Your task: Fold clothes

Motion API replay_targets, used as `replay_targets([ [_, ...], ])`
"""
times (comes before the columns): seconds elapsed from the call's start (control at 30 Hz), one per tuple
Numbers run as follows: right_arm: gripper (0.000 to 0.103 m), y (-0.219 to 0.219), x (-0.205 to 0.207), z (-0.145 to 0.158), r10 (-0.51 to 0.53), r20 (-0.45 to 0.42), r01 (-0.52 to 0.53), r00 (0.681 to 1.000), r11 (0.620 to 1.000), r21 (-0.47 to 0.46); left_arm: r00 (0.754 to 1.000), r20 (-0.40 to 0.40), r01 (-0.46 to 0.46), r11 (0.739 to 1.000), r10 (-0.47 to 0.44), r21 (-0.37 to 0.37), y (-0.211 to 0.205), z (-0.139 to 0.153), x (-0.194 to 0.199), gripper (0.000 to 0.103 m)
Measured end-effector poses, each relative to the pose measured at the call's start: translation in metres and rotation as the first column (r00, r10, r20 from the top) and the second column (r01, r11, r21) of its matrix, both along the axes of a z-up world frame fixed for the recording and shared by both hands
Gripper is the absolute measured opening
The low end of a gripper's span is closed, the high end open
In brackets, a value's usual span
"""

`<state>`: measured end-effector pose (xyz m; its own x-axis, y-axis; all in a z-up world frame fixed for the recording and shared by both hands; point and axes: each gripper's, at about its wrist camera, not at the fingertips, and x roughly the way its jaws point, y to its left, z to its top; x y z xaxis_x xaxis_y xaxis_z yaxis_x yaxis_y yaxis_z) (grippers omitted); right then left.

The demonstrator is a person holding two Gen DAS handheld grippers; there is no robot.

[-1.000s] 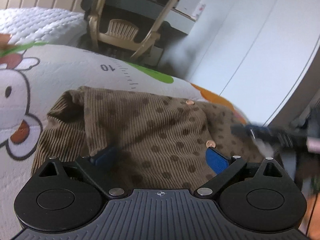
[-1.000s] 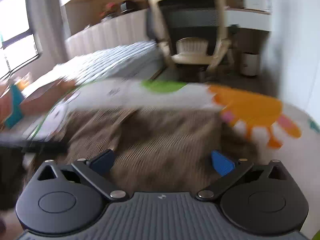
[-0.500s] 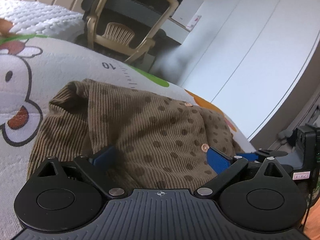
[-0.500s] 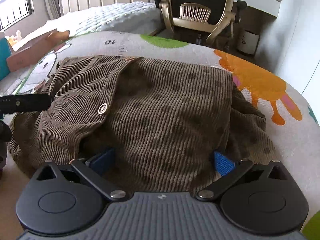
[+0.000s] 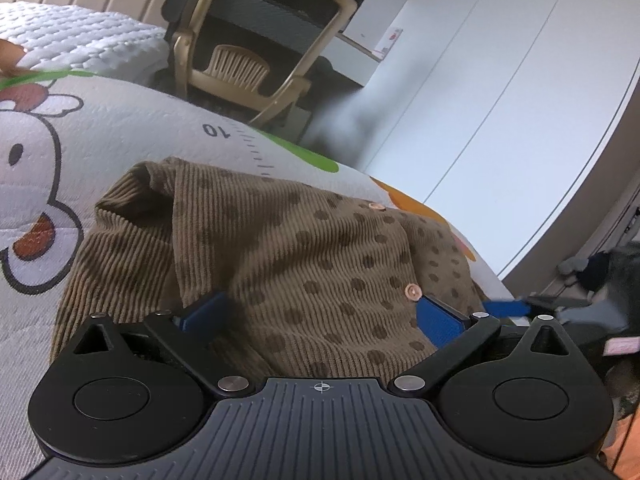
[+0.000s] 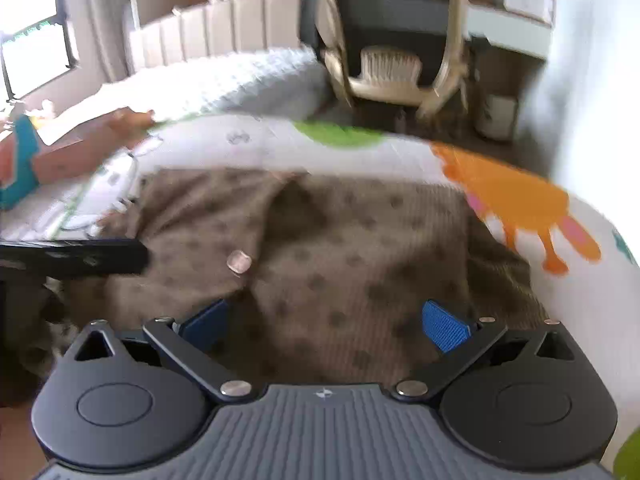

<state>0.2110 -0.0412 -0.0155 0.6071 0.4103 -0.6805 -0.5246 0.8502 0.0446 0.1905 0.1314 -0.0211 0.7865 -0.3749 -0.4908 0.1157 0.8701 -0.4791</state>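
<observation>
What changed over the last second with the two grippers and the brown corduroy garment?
The right gripper moved: its view is motion-blurred again after a sharp frame half a second ago, and sits a bit farther back from the brown dotted corduroy garment. The left gripper barely shifted. Both were open throughout; nothing was gripped or released. The garment lies in the same partly folded shape on the cartoon-print mat.

Ahead of both tongs the brown corduroy garment (image 5: 304,256) fills the near ground — bare printed mat (image 5: 132,120) opens beyond it and to the left tongs' left. Farther ahead, a chair (image 6: 390,36) blocks the way; a white wall (image 5: 500,80) closes the right.
</observation>
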Motion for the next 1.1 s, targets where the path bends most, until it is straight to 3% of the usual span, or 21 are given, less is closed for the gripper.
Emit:
replay_targets([
  [0.07,0.103,0.010,-0.003,-0.002,0.027,0.011,-0.026,1.000,0.999,-0.032,1.000,-0.002,0.000,1.000,0.000,0.007,-0.001,0.000,0.000,0.103],
  [0.13,0.103,0.021,0.000,-0.019,0.021,0.005,-0.020,1.000,0.990,-0.137,1.000,-0.007,0.002,1.000,-0.002,0.012,-0.001,0.000,0.001,0.103],
  [0.3,0.103,0.013,0.003,-0.023,0.024,-0.023,-0.026,0.999,0.997,-0.079,1.000,-0.021,0.011,1.000,-0.011,-0.004,0.003,0.001,0.002,0.103],
  [0.53,0.103,0.010,0.010,-0.014,0.077,-0.043,-0.079,0.996,0.994,-0.072,1.000,-0.025,0.009,1.000,-0.008,0.017,-0.001,0.002,0.002,0.103],
  [0.8,0.103,0.007,0.075,0.016,-0.081,0.083,0.090,0.993,0.990,-0.106,1.000,-0.019,0.007,1.000,-0.007,0.015,-0.001,0.001,0.002,0.103],
  [0.93,0.103,0.002,0.110,-0.019,-0.125,-0.059,0.122,0.990,0.991,-0.057,1.000,-0.028,0.006,1.000,-0.006,0.007,0.000,0.002,0.003,0.103],
  [1.1,0.103,-0.009,0.088,-0.005,-0.153,0.012,0.153,0.988,0.988,-0.035,0.998,-0.064,-0.016,1.000,0.014,-0.027,0.004,0.006,0.007,0.103],
])
